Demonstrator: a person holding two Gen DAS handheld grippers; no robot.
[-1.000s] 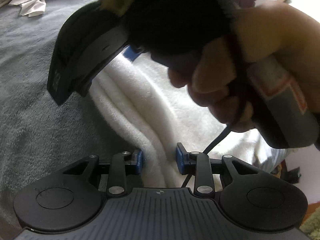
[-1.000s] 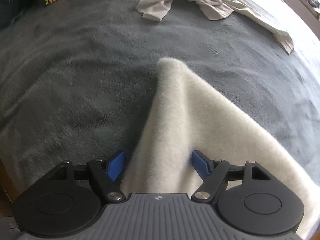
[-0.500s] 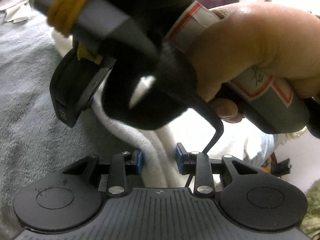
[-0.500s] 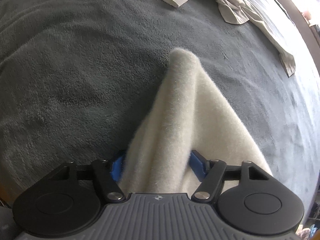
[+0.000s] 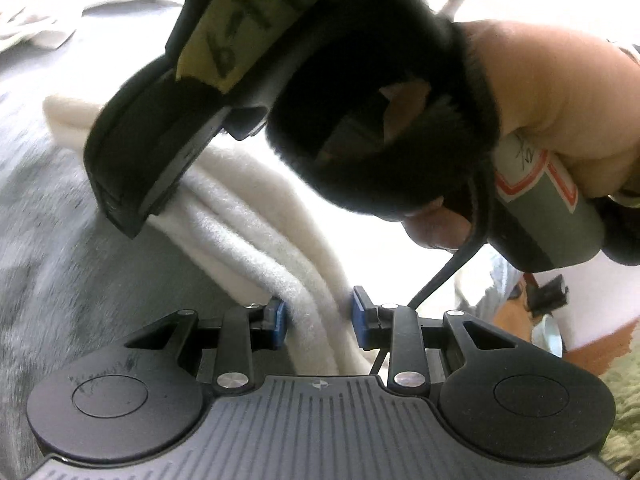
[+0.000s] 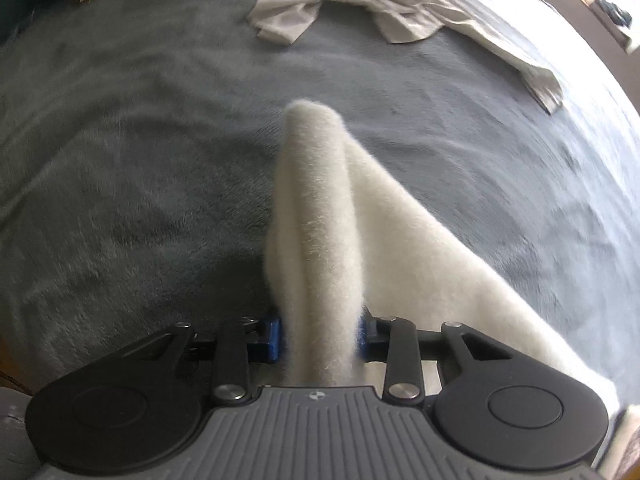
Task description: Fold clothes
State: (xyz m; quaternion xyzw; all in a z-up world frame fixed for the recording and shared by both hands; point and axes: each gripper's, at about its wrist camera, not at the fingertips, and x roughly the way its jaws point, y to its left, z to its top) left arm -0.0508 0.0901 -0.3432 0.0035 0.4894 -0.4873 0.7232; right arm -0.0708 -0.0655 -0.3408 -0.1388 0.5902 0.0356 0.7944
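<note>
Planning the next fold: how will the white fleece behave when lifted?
Probably floppy: the white fleece droops in soft folds from the right tool, whose jaws are closing on it. Likely light and grippy, given its fuzzy pile bunched in the left tool.

One white fleece garment (image 6: 320, 216) between the pads; one pale crumpled garment (image 6: 360, 4) far ahead; two hand-held grippers; one grey bed (image 6: 140, 140).

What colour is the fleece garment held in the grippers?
Plain creamy white fleece garment, with no pattern; clearest in the right wrist view.
</note>
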